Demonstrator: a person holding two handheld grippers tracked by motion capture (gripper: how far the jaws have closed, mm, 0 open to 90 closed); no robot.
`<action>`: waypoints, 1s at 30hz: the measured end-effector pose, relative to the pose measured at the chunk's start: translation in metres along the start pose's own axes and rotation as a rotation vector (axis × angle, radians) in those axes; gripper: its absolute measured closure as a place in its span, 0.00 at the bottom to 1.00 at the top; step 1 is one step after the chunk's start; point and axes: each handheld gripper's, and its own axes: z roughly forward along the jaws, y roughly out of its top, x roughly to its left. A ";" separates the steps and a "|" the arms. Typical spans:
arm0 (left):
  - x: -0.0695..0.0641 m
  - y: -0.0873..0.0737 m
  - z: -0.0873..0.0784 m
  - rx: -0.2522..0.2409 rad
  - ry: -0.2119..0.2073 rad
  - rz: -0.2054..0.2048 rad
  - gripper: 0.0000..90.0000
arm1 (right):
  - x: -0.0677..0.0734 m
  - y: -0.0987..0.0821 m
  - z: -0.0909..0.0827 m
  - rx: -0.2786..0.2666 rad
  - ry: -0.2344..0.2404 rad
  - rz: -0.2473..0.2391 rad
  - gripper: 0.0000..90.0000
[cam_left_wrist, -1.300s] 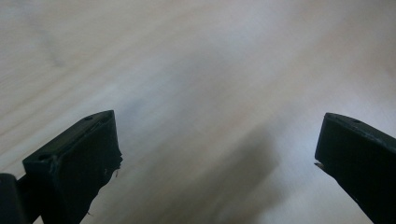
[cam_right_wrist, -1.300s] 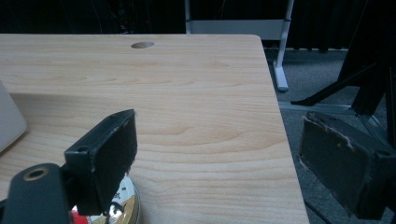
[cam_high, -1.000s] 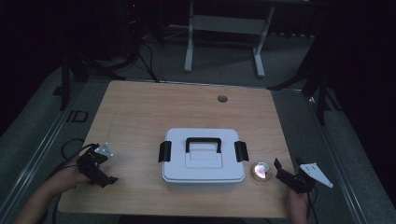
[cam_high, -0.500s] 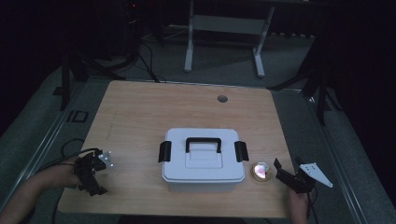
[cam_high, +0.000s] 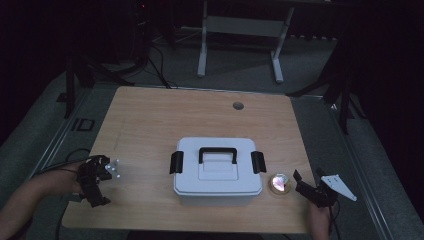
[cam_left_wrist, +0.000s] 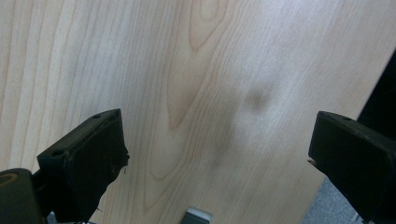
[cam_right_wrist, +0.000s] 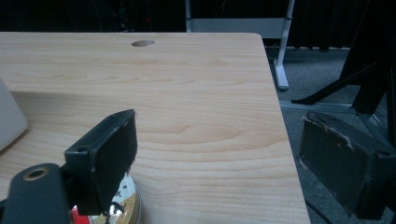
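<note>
We see a white box (cam_high: 218, 169) with a black handle in the middle of the table (cam_high: 150, 115). A small round tin (cam_high: 280, 184) sits just right of it. Our left gripper (cam_high: 97, 181) at the near-left edge and right gripper (cam_high: 306, 186) near the tin both hold jaws wide apart, empty.

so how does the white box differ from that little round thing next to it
The white box is rectangular and far larger; the small round object is a low disc. The box is plain white with a black handle and black side latches, while the disc looks shiny with a wooden-looking rim. The box sits near the table's middle; the disc lies at its right, close to the right gripper. Both rest on the wooden table.
</note>
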 end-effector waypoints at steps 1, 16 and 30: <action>0.000 0.001 -0.003 0.008 0.002 0.003 0.04 | 0.000 0.000 0.000 0.000 0.000 0.001 0.13; -0.002 0.019 -0.067 0.008 0.062 0.028 0.04 | 0.000 0.000 0.000 0.000 0.001 0.002 0.13; -0.008 0.050 -0.108 -0.036 0.113 0.097 0.05 | -0.001 0.000 0.000 0.001 0.003 0.006 0.13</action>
